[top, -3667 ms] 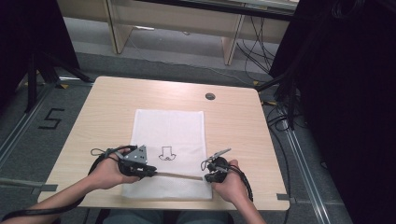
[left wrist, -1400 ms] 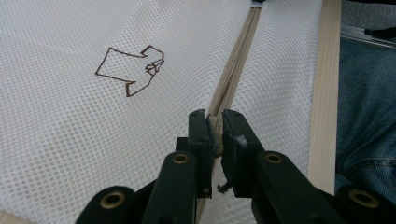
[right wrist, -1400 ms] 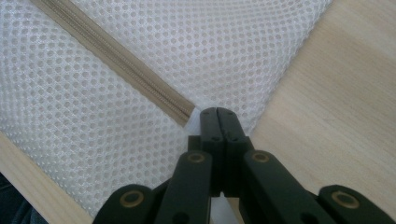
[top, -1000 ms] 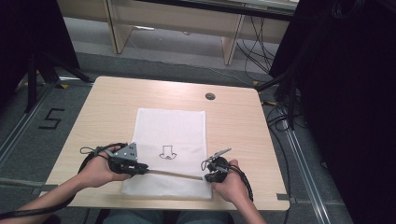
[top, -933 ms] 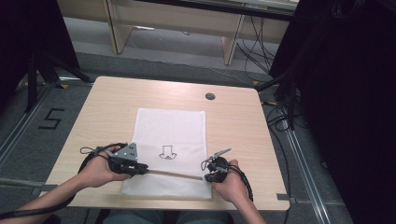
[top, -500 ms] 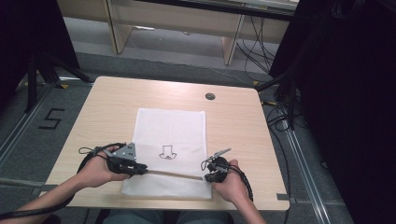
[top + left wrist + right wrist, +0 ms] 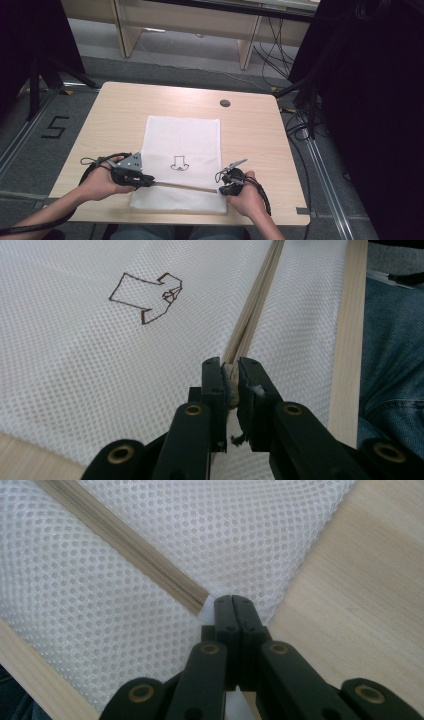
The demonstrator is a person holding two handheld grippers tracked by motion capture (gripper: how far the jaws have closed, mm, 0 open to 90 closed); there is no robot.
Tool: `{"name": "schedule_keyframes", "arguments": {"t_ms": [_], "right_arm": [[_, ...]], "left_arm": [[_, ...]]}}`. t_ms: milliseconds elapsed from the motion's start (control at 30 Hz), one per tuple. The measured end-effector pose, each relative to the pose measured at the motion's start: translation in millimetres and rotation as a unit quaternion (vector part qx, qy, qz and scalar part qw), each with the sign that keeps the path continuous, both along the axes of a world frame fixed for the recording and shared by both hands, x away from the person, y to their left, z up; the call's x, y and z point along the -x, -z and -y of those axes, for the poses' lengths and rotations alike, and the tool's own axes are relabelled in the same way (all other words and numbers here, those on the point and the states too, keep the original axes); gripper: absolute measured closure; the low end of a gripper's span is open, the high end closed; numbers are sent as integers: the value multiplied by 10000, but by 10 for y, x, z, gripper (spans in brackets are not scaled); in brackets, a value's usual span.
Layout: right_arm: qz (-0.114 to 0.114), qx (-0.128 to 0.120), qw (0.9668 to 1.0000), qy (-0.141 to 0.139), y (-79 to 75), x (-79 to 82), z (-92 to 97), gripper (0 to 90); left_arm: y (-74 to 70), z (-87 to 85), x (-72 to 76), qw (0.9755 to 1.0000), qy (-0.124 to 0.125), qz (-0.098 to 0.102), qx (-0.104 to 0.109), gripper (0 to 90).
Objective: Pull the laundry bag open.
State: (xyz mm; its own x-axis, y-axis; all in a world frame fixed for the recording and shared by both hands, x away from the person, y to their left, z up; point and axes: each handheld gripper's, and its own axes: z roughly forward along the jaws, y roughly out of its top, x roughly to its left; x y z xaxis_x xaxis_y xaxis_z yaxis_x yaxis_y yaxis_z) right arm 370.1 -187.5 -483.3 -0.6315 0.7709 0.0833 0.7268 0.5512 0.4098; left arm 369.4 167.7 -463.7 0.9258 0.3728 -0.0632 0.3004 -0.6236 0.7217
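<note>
On mesh bag [image 7: 181, 165] | left gripper [image 7: 230, 371] grips zipper pull [image 7: 231, 385] | high view: hidden

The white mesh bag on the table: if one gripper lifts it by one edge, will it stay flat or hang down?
The white mesh bag would probably hang down limply: it is thin, open netting lying quite flat on the table. It looks light, so it may slide when pushed. The beige zipper across it may stiffen only that line a little.
</note>
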Motion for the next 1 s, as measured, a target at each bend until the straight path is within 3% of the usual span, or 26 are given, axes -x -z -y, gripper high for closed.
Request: {"name": "schedule_keyframes", "arguments": {"t_ms": [133, 167, 200, 400, 667, 733, 800, 1000], "right_arm": [[-19, 0, 10000, 25, 0, 2, -1, 900], [-119, 26, 9998, 153, -11, 16, -11, 900], [-37, -18, 10000, 36, 1, 3, -3, 900], [-11, -13, 10000, -23, 4, -4, 2, 900], [-39, -25, 10000, 28, 1, 4, -5, 900], [-12, 0, 10000, 16, 0, 1, 0, 900], [-98, 39, 9999, 137, -11, 14, -10, 900], [-100, 37, 9999, 136, -11, 14, -9, 900]], "left_arm": [[4, -58, 2, 10000, -50, -16, -6, 820], [6, -75, -2, 10000, -46, -8, -9, 820], [0, -97, -3, 10000, -54, 5, -43, 820], [1, -139, 11, 9999, -113, -37, 15, 820], [25, -187, 15, 9999, -86, -19, -113, 820], [33, -186, 27, 9999, -102, -57, -37, 820], [30, -210, 19, 9999, -99, -25, -93, 820], [30, -275, 29, 9997, -209, -61, -71, 820]]}}
